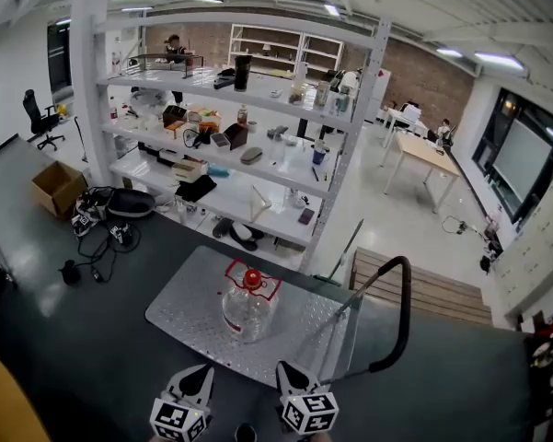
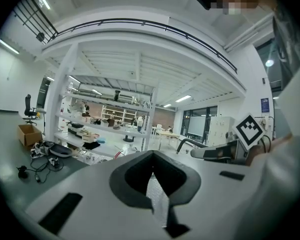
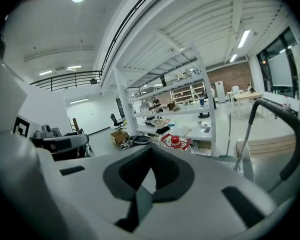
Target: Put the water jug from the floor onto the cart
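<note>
A clear water jug with a red cap and red handle stands upright on the cart's metal deck. Its red top also shows in the right gripper view, the jug lying beyond the jaws. The cart's black push handle rises at the right. My left gripper and right gripper hover side by side at the deck's near edge, short of the jug. Both are shut with nothing in them. The left gripper and right gripper show their pads meeting in their own views.
A tall white shelving unit full of items stands behind the cart. A cardboard box, a bag and cables lie on the floor at the left. A wooden pallet sits to the right, a table farther back.
</note>
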Available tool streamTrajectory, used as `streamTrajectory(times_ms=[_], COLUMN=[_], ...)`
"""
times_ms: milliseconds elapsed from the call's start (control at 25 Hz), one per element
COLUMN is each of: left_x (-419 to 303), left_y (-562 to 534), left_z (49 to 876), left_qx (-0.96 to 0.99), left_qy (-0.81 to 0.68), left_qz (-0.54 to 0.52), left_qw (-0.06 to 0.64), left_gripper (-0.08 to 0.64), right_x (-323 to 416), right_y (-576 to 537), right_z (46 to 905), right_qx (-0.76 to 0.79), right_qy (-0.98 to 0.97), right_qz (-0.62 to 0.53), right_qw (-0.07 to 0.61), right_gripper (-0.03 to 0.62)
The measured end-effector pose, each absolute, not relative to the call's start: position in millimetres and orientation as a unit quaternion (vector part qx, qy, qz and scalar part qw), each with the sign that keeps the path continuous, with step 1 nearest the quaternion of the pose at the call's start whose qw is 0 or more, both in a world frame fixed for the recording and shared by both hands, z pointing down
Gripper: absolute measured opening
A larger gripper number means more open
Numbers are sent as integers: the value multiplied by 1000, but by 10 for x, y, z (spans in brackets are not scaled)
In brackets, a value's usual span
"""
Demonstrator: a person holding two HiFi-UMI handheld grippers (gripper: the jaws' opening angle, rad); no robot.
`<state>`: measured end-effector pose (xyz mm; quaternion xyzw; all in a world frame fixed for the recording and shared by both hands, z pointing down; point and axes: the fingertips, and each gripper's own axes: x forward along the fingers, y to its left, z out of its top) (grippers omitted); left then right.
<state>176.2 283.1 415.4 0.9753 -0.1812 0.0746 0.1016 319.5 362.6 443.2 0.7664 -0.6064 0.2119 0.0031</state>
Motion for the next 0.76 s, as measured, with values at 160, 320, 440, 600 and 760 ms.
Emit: streamTrajectory(times_ms=[160,320,440,600,760], left_x=[1431,1047,798,454,138], left_y=[2966,3135,3266,3413,3505], left_z=[4084,4006,3952,3929,3941], left_qx=[977,974,974,974,971], left_qy=[-184,-197,-202,-207,-216], left_qz=[58,49,38,29,18], left_qw=[93,98,95,93,98], left_gripper=[5,5,5,5,5], right_x=[2930,2520,2217,1880,1659], right_y=[3775,3849,3920,4066,4208], right_z=[4385,4359,4318,4258,4201], right_qx=[772,761,754,749,751], right_qy=[-601,-615,-626,-636,-638], right_qz=[206,204,199,186,173], right_qw=[-9,-12,-9,6,7], right_gripper=[-11,-11,-11,-11,-11])
